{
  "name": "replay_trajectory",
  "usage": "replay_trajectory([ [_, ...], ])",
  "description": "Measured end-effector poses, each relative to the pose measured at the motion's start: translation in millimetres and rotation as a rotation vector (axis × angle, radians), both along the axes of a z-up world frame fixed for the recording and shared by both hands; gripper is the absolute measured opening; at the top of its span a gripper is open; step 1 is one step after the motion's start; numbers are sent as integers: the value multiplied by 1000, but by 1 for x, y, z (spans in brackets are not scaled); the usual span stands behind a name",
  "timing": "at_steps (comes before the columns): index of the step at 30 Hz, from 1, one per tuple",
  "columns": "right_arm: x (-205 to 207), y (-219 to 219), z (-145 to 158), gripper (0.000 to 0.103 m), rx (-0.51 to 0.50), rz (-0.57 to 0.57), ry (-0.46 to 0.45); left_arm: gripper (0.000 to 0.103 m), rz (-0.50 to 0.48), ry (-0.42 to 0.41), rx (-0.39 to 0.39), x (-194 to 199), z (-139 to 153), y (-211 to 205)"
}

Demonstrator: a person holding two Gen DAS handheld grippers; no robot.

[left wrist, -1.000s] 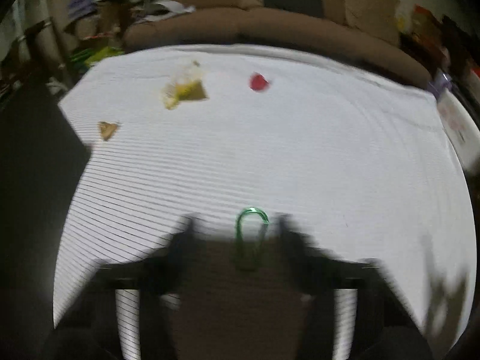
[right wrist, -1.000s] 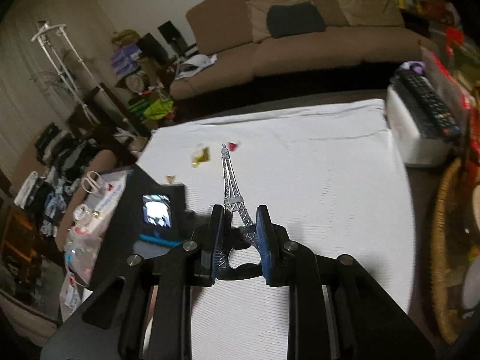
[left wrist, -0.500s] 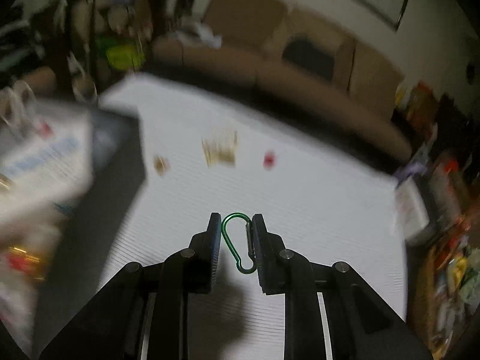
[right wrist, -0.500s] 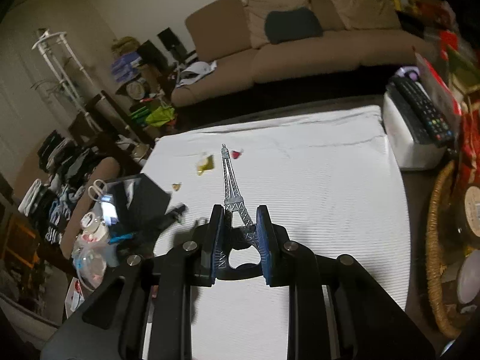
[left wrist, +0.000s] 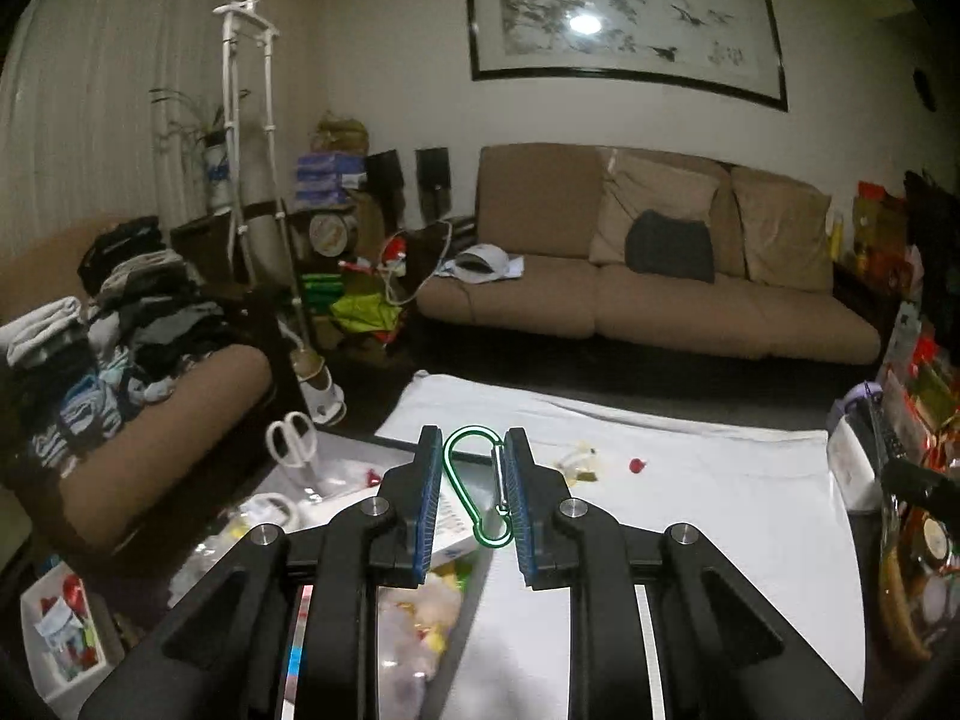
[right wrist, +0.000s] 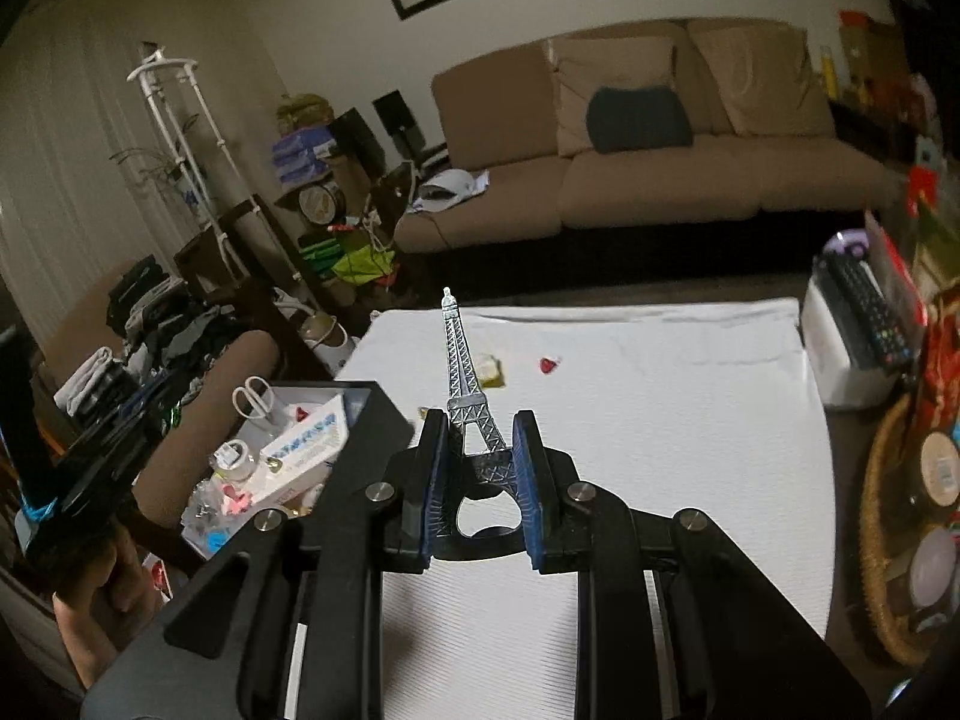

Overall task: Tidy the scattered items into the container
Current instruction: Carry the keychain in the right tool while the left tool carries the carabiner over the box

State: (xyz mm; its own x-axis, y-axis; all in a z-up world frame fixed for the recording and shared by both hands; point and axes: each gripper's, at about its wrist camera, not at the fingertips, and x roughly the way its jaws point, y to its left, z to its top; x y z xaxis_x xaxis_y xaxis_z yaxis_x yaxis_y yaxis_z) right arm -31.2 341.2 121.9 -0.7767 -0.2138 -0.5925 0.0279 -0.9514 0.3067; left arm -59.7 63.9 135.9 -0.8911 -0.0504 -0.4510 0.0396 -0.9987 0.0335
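Raised left hand-held gripper (left wrist: 469,489) pinching green wire carabiner (left wrist: 478,487), right (right wrist: 480,468) pinching metal lattice tower (right wrist: 465,402), perhaps bottle-opener.

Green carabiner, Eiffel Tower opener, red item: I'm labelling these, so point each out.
Green carabiner (left wrist: 465,483), left wrist view, on its green left side.
Eiffel Tower opener (right wrist: 467,387), right wrist view, on its mid-shaft.
Red item (right wrist: 547,365), right wrist view, on its centre.

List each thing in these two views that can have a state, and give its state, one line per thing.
Left tongs: shut on the green carabiner.
Green carabiner: gate closed, held off the cloth.
Right tongs: shut on the Eiffel Tower bottle opener.
Eiffel Tower bottle opener: gripped at its base, spire pointing away.
Black container: open, partly filled.
Red candy: lying on the white cloth.
Yellow wrapper: crumpled, on the cloth.
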Motion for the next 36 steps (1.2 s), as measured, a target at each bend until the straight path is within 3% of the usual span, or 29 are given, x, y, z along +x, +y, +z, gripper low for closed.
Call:
replay_trajectory([
  [3,-6,-25,12,21,28,20,10,20,60,1,-19,3,-1,-25],
  [8,-23,-84,25,21,64,76,13,20,103,-11,26,3,-8,-72],
  [16,-75,-201,45,21,110,235,16,20,173,-46,26,-14,-36,-136],
  [23,-99,-258,26,21,120,317,-26,20,206,-84,70,-29,-51,-174],
  [26,-114,-270,13,21,109,336,-59,20,163,-104,152,-35,-58,-181],
  [30,-136,-285,-10,21,95,370,-115,20,45,-113,421,-42,-71,-203],
  [31,-142,-288,-17,21,86,381,-134,20,36,-118,445,-45,-74,-207],
  [36,-165,-298,-70,21,61,414,-252,20,131,-188,273,-63,-94,-202],
])
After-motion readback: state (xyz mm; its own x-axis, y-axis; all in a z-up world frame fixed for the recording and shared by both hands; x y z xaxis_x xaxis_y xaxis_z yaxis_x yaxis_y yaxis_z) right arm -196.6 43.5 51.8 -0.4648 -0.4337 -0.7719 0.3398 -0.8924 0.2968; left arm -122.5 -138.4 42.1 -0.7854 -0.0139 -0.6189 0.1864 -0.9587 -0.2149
